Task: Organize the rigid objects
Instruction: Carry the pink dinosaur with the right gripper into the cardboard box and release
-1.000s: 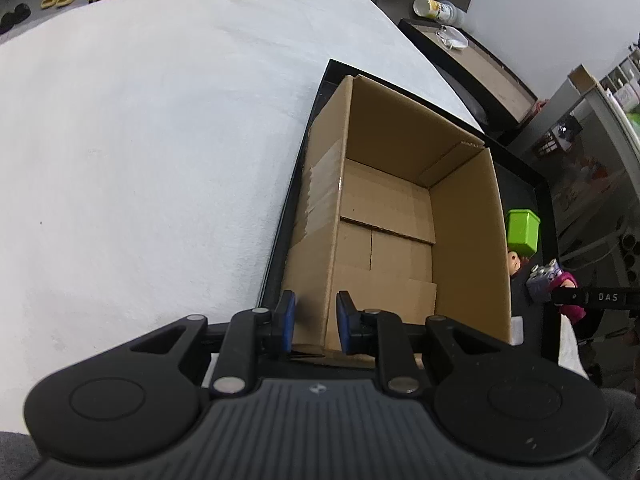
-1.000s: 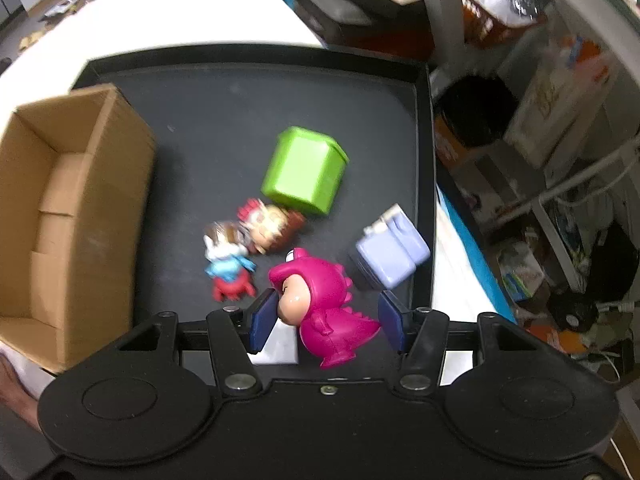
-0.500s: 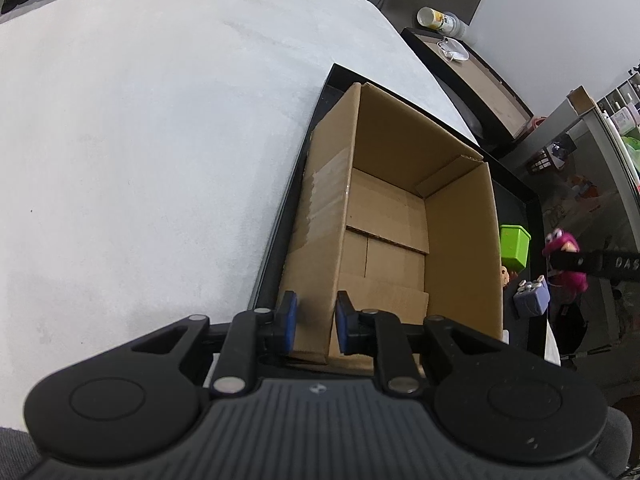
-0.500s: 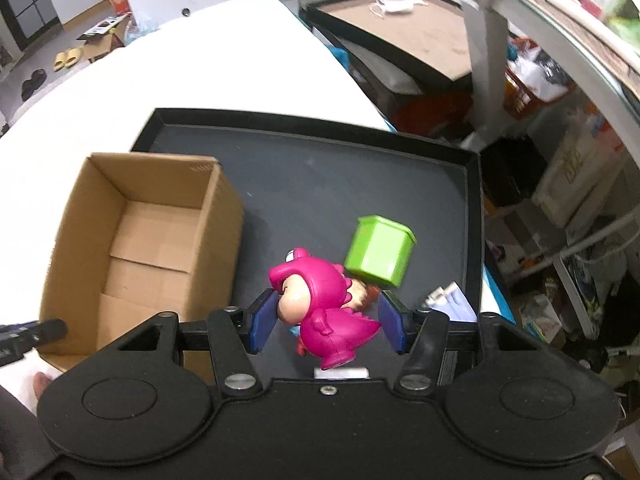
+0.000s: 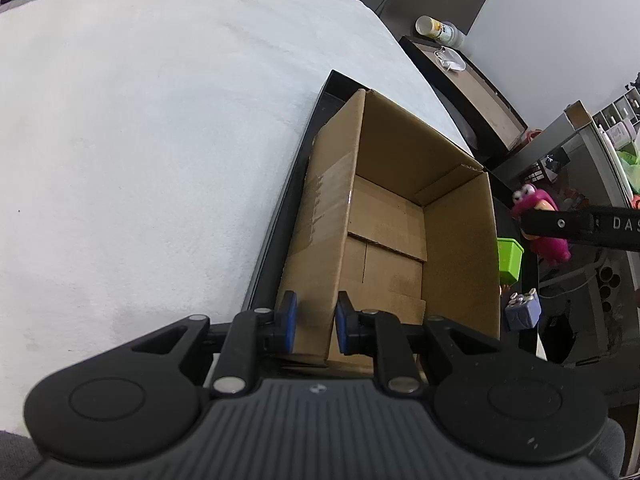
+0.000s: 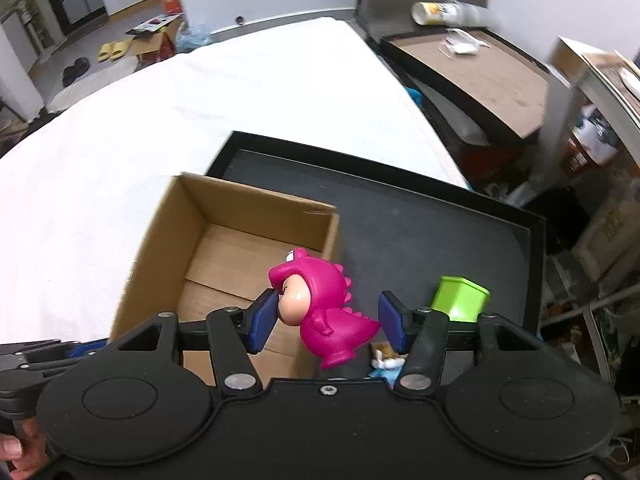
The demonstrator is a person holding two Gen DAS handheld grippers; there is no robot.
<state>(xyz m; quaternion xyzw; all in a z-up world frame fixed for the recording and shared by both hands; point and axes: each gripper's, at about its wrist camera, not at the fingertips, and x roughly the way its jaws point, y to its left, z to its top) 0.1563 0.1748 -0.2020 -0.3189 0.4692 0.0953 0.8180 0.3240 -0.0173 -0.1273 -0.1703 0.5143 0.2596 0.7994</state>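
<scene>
An open, empty cardboard box (image 5: pixel 400 216) (image 6: pixel 240 240) stands at the left end of a black tray (image 6: pixel 440 216). My left gripper (image 5: pixel 313 322) is shut on the box's near left wall. My right gripper (image 6: pixel 327 322) is shut on a pink dinosaur figure (image 6: pixel 320 308) and holds it in the air over the box's right wall; the figure also shows in the left wrist view (image 5: pixel 540 220). A green cube (image 6: pixel 460 298) (image 5: pixel 509 260), a lilac block (image 5: pixel 522 312) and a small figure (image 6: pixel 386 356) lie on the tray.
The tray sits on a white cloth-covered table (image 5: pixel 140 140). A second dark tray (image 6: pixel 480 64) with a can (image 6: pixel 428 12) stands beyond the table edge. Shelves and clutter (image 6: pixel 600 200) fill the right side.
My right gripper has lifted the pink dinosaur off the tray and carried it left toward the box. My left gripper has kept its hold on the box wall.
</scene>
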